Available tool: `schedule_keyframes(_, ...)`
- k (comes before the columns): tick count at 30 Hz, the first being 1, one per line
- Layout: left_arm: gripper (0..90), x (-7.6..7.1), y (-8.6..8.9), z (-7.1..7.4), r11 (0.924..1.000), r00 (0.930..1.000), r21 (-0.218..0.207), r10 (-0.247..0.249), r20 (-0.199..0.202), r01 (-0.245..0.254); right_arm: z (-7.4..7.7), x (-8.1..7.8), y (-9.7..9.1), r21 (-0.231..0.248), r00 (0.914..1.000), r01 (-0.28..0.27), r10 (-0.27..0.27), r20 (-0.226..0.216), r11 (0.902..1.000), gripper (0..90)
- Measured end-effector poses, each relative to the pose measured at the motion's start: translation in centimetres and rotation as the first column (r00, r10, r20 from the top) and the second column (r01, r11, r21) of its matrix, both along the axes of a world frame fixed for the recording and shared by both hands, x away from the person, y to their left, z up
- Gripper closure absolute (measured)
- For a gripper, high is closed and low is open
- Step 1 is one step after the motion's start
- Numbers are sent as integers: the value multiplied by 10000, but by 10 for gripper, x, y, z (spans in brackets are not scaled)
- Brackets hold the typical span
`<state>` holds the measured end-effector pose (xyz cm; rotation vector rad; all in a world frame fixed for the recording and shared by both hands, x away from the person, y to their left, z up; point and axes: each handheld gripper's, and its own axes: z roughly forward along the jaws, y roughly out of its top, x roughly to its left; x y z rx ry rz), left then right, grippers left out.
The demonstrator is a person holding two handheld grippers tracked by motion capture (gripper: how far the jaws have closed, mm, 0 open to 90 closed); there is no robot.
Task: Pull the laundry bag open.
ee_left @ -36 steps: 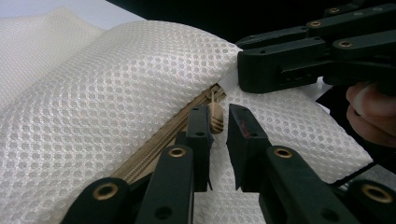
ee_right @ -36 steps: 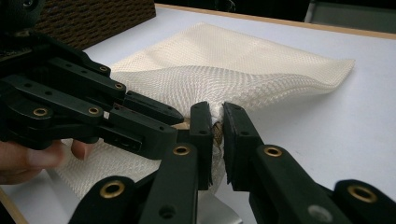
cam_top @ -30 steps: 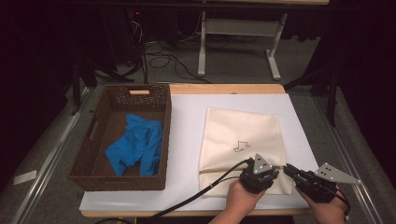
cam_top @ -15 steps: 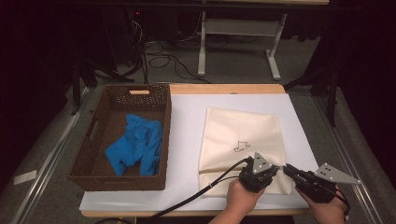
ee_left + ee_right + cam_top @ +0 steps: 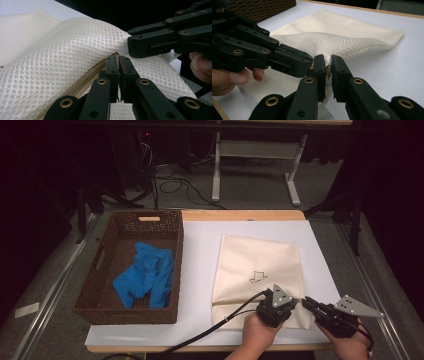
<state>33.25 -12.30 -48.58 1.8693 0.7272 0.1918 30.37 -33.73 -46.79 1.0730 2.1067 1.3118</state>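
The left gripper (image 5: pixel 118 75) has just clamped on the zipper edge (image 5: pixel 90 75) of the mesh bag (image 5: pixel 257 267); the right gripper (image 5: pixel 327 75) pinches that near corner beside it, the 2 touching, and the bag's length runs away across the table (image 5: pixel 200 245)

The basket (image 5: pixel 131 267) stands on the left half of the table (image 5: pixel 200 250), with the crumpled cloth (image 5: pixel 145 281) lying inside it toward its near right part. The mesh bag (image 5: pixel 257 270) lies flat on the table to the right of the basket, apart from it. At the bag's near edge the left claw (image 5: pixel 286 306) sits just left of the right claw (image 5: pixel 306 303), both meeting at the near right corner.
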Motion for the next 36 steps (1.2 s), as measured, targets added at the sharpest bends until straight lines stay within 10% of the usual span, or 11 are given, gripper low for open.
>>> schedule_keyframes(36,864,0,-5,1,9992,9987,-291,266,-444,-279,2,-3,-1,108,9999,103,-104,84,9999,852)
